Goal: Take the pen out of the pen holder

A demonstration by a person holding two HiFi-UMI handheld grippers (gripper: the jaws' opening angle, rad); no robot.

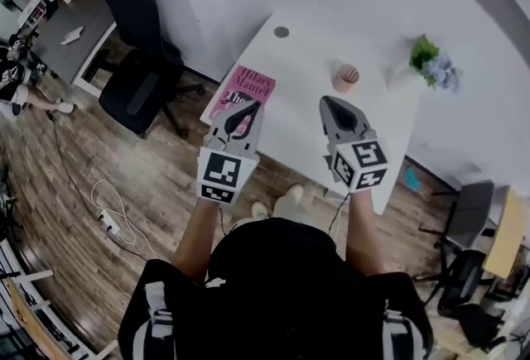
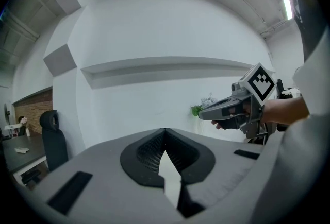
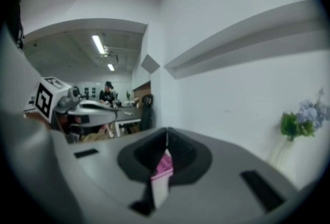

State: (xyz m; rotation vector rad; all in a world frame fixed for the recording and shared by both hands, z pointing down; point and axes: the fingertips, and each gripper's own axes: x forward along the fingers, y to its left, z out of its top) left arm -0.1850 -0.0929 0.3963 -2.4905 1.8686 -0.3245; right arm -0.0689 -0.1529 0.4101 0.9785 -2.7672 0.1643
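You held the left tool [image 1: 248,107] and right tool [image 1: 326,103] closed and empty above the near edge of the white bench [image 1: 306,52]. The pink ribbed pen holder [image 1: 345,77] stood just beyond the right tool with bare bench around it. A pink book [image 1: 243,92] lay at the left edge.

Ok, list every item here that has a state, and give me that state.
left gripper: shut, empty, held in the air.
right gripper: shut, empty, held in the air.
pen holder: upright on the table, untouched; contents too small to tell.
book: closed, lying flat, cover up, at the table's edge.
office chair: unoccupied.
plant: upright.
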